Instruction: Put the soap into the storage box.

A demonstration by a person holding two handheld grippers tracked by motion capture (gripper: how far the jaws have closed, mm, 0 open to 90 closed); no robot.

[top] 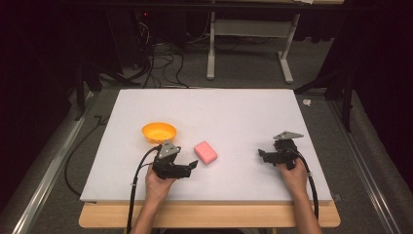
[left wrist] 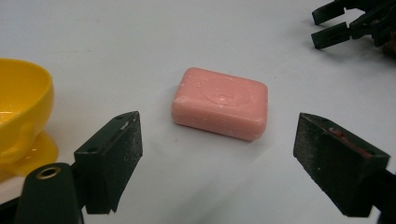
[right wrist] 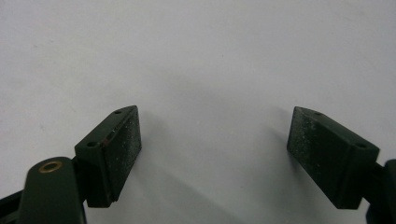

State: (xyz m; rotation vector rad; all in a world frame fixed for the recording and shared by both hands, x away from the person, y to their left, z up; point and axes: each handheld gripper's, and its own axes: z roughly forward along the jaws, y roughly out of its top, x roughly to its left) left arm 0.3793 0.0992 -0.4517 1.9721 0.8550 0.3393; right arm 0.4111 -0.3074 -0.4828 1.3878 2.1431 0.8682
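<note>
The pink soap (top: 205, 152) lies flat on the white table (top: 234, 112), near the middle of its front half, with the left gripper (top: 190, 168) just beside it and aimed at it. In the left gripper view the soap (left wrist: 220, 102) sits ahead of the two fingers (left wrist: 116, 154), which stand wide apart with nothing between them, so this looks like a line-up for a grasp across the bar's short sides rather than a grip already made. The gap looks wider than the soap, which leaves slack for closing in.

The yellow bowl (top: 159, 131) stands close behind the left hand, near the soap but apart from it; probably it is where the bar is meant to go. Its rim is the one thing to steer around on that side.

The right gripper (top: 262, 155) waits well to the right, its fingers (right wrist: 116, 149) also wide and empty over bare table. Between it and the soap the surface is open, and every table edge is well away.
</note>
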